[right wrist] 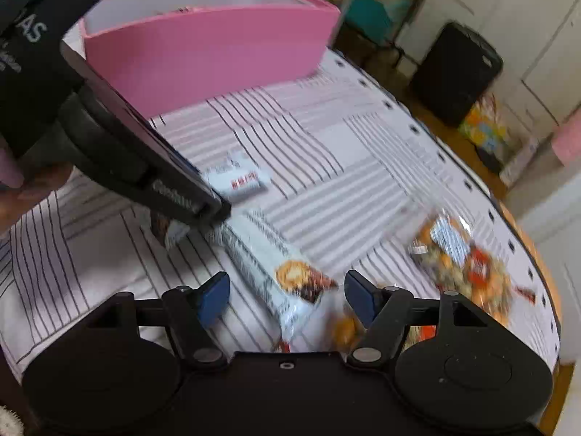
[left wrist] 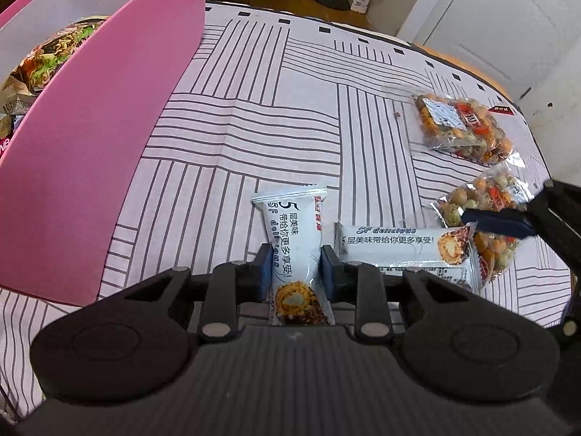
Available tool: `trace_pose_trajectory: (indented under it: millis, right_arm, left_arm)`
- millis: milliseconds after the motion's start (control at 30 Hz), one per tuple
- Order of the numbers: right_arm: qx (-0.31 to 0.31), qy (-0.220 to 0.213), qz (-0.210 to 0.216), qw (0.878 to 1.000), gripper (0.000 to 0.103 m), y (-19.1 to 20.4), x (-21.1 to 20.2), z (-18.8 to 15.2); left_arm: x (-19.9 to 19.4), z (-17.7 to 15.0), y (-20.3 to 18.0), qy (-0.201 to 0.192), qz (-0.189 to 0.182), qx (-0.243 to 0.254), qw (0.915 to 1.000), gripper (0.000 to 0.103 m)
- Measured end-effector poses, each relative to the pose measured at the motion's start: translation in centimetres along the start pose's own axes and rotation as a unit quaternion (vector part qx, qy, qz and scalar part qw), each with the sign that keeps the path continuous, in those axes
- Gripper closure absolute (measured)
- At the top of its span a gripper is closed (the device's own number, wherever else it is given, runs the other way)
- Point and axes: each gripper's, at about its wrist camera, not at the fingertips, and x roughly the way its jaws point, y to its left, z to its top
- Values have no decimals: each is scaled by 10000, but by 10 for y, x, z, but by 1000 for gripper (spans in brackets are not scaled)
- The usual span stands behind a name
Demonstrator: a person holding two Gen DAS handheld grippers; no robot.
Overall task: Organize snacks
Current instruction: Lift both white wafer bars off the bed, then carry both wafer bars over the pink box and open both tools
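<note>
My left gripper (left wrist: 296, 272) is shut on a white snack bar (left wrist: 296, 250), its blue pads pressing the wrapper's sides just above the striped tablecloth (left wrist: 254, 127). A second white bar (left wrist: 403, 250) lies right beside it. That bar (right wrist: 276, 276) sits on the cloth between the spread fingers of my right gripper (right wrist: 287, 294), which is open and not touching it. One right finger (left wrist: 497, 221) hovers over the nearer bag of mixed nuts (left wrist: 486, 200). Another nut bag (left wrist: 461, 123) lies farther back. The left gripper (right wrist: 208, 207) shows at the upper left of the blurred right wrist view.
A tall pink box (left wrist: 90, 145) stands at the left and holds a noodle pack (left wrist: 54, 51); its white inside shows in the right wrist view (right wrist: 203, 47). The round table's edge (left wrist: 508, 98) runs along the right. A black bin (right wrist: 457, 72) stands on the floor beyond.
</note>
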Motion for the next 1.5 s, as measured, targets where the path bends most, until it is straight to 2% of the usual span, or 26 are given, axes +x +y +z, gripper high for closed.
trace_pose_trajectory:
  millis: [100, 167, 267, 367, 600, 767, 833, 900, 967, 1100, 1200, 1367, 1500]
  right_arm:
    - [21, -102, 19, 9999, 27, -1, 13, 5]
    - [189, -103, 216, 9995, 29, -5, 19, 7]
    - [243, 109, 591, 9979, 61, -1, 18, 6]
    - [419, 228, 569, 9972, 71, -1, 13, 9]
    - [1300, 504, 336, 9897, 71, 0, -5, 14]
    - [2515, 778, 573, 9630, 71, -11, -14, 9]
    - [2847, 756, 798, 9523, 71, -14, -22, 8]
    - [3000, 666, 864, 9477, 71, -10, -35, 8]
    - [2966, 533, 798, 9502, 71, -2, -48, 9]
    - [2832, 280, 690, 9562, 71, 16, -75, 14]
    - [2687, 71, 646, 9610, 71, 25, -97, 22]
    - [2533, -233, 592, 9653, 71, 40, -129, 36]
    - [2508, -544, 744, 9636, 71, 51, -153, 50]
  left_arm:
    - [1, 0, 0, 26, -13, 47, 10000, 76]
    - [1, 0, -2, 15, 6, 115, 9999, 76]
    - [0, 0, -5, 53, 71, 302, 9995, 76]
    - [-1, 1, -4, 121, 75, 347, 9993, 76]
    - [-18, -4, 3, 101, 235, 408, 9988, 77]
    - [-43, -6, 0, -24, 293, 577, 9979, 77]
    - [-54, -6, 1, -13, 200, 552, 9983, 77]
    - [-65, -8, 3, 53, 50, 450, 9990, 77]
    - [-77, -13, 6, 104, -46, 440, 9990, 77]
    - [-100, -24, 8, 133, 45, 709, 9974, 77]
    - [-119, -24, 12, 162, -30, 811, 9966, 77]
    - [-162, -27, 19, -136, -135, 1071, 9941, 77]
    - [-199, -33, 29, -444, -139, 1154, 9922, 77]
